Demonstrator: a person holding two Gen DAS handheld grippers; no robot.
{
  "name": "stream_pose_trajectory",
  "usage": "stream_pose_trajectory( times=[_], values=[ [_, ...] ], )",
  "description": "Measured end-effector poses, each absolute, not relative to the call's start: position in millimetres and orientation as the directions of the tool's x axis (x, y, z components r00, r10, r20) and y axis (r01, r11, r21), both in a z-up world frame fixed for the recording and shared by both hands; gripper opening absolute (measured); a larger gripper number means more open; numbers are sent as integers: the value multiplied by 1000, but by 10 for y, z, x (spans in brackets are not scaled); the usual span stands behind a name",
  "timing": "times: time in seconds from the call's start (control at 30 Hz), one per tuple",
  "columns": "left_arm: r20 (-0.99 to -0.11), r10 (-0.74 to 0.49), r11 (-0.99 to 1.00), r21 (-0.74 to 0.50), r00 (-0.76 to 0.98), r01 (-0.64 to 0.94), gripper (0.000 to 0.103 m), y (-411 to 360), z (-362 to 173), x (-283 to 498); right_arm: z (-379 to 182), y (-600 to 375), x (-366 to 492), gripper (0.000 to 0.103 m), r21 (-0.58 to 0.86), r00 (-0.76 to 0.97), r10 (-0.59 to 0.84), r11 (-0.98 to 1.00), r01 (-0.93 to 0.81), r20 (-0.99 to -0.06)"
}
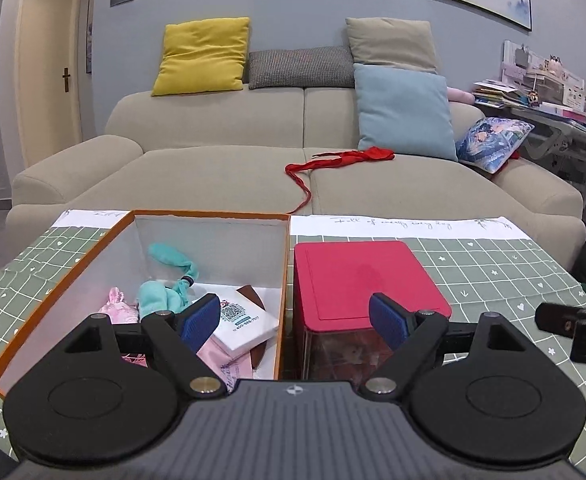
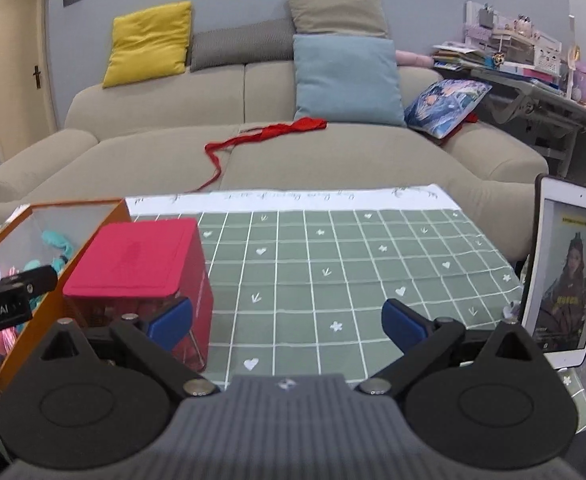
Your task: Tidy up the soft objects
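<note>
An orange-rimmed open box (image 1: 69,264) stands on the green checked tablecloth (image 1: 493,268). It holds a teal soft toy (image 1: 165,292), pink soft items (image 1: 119,308) and a white packet (image 1: 245,320). A clear container with a red lid (image 1: 365,276) stands right of the box. My left gripper (image 1: 295,320) is open and empty, hovering over the near edges of box and container. My right gripper (image 2: 287,324) is open and empty above bare cloth, right of the red-lidded container (image 2: 141,260). The box also shows in the right wrist view (image 2: 25,336).
A beige sofa (image 1: 229,168) behind the table carries yellow, grey, tan and blue cushions, a printed pillow (image 1: 493,140) and a red cloth strip (image 1: 333,162). A tablet (image 2: 569,276) stands at the table's right edge. A cluttered desk (image 2: 533,68) is at far right.
</note>
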State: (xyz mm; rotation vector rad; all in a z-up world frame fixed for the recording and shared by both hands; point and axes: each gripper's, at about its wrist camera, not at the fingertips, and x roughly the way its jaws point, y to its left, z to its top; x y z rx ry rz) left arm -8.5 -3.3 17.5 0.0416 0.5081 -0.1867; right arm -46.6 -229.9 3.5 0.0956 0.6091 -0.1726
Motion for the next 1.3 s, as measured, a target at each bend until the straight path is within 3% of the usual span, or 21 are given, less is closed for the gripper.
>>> stream_pose_trajectory(
  times=[0.33,1.3],
  values=[
    [-522,-150,984,2,840,177,98,-15,106,-72,-131,-2096,-386,99,33,750,-69,992,120,-658],
    [-567,-106,992,-1,817,128,98,68,77,-61,-147,-1944,-398,99,20,740,-25,998,51,-672]
  ],
)
